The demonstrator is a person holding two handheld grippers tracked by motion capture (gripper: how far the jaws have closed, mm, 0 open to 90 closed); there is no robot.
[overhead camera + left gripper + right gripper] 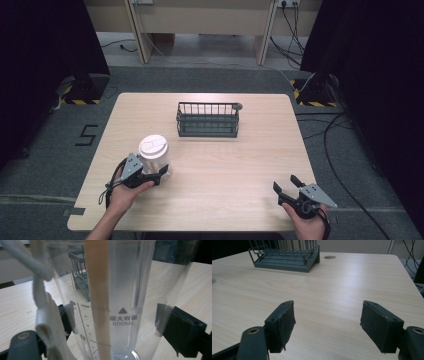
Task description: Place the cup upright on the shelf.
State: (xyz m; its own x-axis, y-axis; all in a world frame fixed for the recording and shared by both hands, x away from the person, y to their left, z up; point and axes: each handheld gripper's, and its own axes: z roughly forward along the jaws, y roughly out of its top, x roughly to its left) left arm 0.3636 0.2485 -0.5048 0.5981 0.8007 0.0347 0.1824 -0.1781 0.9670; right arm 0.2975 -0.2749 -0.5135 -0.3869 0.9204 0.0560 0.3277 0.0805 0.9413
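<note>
— Where's the clear bottle?

— The clear bottle [154, 156] stands upright at the near-left part of the surface [240, 165], with a white lid [152, 146] on top. In the left gripper view its wall carries a measuring scale and a "600ML" mark, a pale straw [98, 300] runs down inside it, and a white strap [42, 302] hangs at its side.

— And what has hold of it?

— The left tongs [162, 174] sit around its lower body, one pad [183, 331] on each side and pressed against the transparent wall, so they are clamped on the clear bottle. A hand [125, 192] holds them from the near edge.

— The other side?

— The right tongs [285, 184] are at the near-right corner, held by the other hand [310, 225], well apart from the bottle. Their jaws stand wide apart with only bare wood between them.

— Anything else out there?

— A dark wire rack [208, 119] sits toward the far middle of the surface, apart from the bottle. Just beside its right end there is a round cable hole [329, 257] in the surface.
</note>
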